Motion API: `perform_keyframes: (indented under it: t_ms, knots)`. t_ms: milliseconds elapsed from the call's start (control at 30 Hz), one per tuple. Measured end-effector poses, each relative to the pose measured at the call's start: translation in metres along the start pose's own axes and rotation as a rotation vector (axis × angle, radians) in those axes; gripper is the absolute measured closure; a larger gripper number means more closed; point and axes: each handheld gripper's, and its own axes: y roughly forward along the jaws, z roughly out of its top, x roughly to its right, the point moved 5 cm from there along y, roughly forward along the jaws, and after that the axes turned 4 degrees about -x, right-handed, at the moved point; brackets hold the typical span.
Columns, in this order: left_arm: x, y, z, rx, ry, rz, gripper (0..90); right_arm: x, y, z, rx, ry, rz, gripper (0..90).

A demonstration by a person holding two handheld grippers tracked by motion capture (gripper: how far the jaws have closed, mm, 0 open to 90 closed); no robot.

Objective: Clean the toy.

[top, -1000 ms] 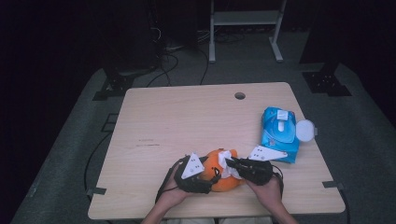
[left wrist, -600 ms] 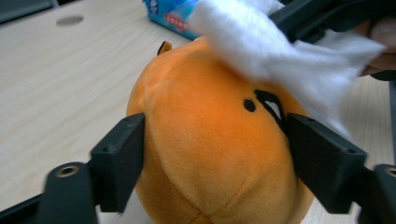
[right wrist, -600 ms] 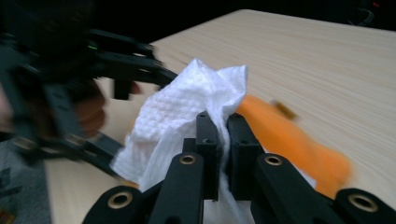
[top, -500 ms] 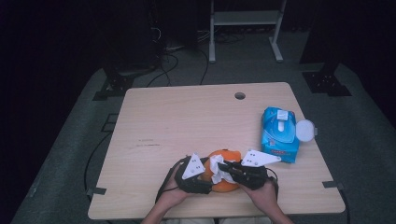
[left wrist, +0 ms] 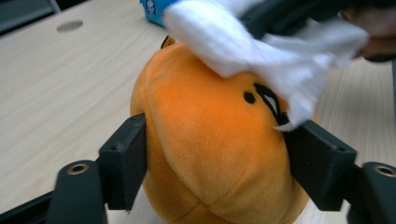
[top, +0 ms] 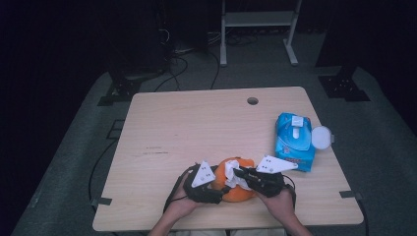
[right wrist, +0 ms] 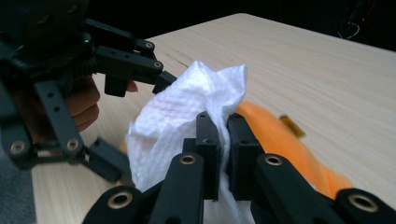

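Note:
An orange plush toy (top: 237, 194) with a black stitched face sits near the table's front edge. My left gripper (top: 219, 186) is shut on it. In the left gripper view the pads (left wrist: 126, 163) press into both sides of the plush toy (left wrist: 205, 140), and the jaws have just been closing on it. My right gripper (right wrist: 223, 140) is shut on a crumpled white wipe (right wrist: 182, 112). It holds the wipe (left wrist: 243, 42) against the top of the toy's head. From above, the right gripper (top: 239, 173) reaches in from the right over the toy.
A blue pack of wipes (top: 293, 140) with its white lid (top: 320, 137) flipped open lies at the table's right side. The wooden table (top: 196, 128) has a cable hole (top: 253, 101) near its far edge. Cables and a stand are on the dark floor beyond.
The right gripper has slid slightly left across the top of the plush toy with the wipe. The left gripper has kept its place around the toy.

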Motion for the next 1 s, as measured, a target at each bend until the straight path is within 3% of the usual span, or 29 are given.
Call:
perform_keyframes:
  t_ms: [100,133,200,267,333,367,400,467,533,600,633,700,800,867,933,1000]
  knots:
    - [0.001,-0.001,0.000,0.005,0.008,-0.010,28.0,0.012,-0.004,0.000,0.001,0.034,-0.023,84.2]
    - [0.000,-0.001,0.000,0.013,-0.009,-0.016,26.6,0.018,-0.006,-0.003,-0.005,0.046,-0.040,84.2]
    - [-0.003,-0.001,0.001,0.029,-0.072,-0.029,18.8,0.029,-0.009,-0.012,-0.016,0.093,-0.045,84.2]
    - [-0.007,0.000,0.001,0.021,-0.143,-0.047,12.5,0.031,-0.012,-0.015,-0.019,0.097,-0.050,84.2]
    - [-0.011,0.003,-0.001,-0.004,-0.256,-0.088,10.7,0.026,-0.013,-0.013,-0.013,0.090,-0.039,84.3]
    - [-0.012,0.005,-0.002,-0.023,-0.284,-0.085,10.8,0.020,-0.012,-0.011,-0.006,0.075,-0.018,84.2]
    - [-0.012,0.004,-0.002,-0.030,-0.286,-0.079,11.6,0.015,-0.009,-0.009,-0.003,0.065,0.003,84.2]
    - [-0.011,0.003,-0.001,-0.038,-0.259,-0.062,19.2,0.006,-0.004,-0.008,-0.008,0.038,0.016,84.1]
    - [-0.010,0.001,0.000,-0.017,-0.205,-0.027,27.4,0.004,-0.003,-0.007,0.002,0.048,0.033,84.1]
    - [-0.007,-0.002,0.004,0.010,-0.131,0.029,33.0,0.007,-0.006,-0.004,0.017,0.064,0.040,84.1]
    - [-0.005,-0.004,0.010,0.037,-0.048,0.090,34.0,0.009,-0.008,-0.003,0.020,0.065,0.036,84.1]
    - [-0.002,-0.007,0.013,0.055,0.024,0.132,34.7,0.016,-0.013,-0.001,0.035,0.079,0.015,84.1]
    - [-0.002,-0.006,0.009,0.045,0.026,0.094,31.8,0.025,-0.012,-0.006,0.020,0.098,-0.003,84.1]
    - [-0.007,-0.005,0.007,0.047,-0.048,0.068,22.5,0.025,-0.007,-0.013,-0.004,0.095,-0.003,84.2]
    - [-0.017,-0.007,0.007,0.069,-0.193,0.037,13.7,0.020,-0.004,-0.014,-0.014,0.072,0.001,84.2]
    - [-0.023,-0.007,0.004,0.073,-0.305,-0.002,14.1,0.012,-0.003,-0.012,-0.022,0.045,0.016,84.2]
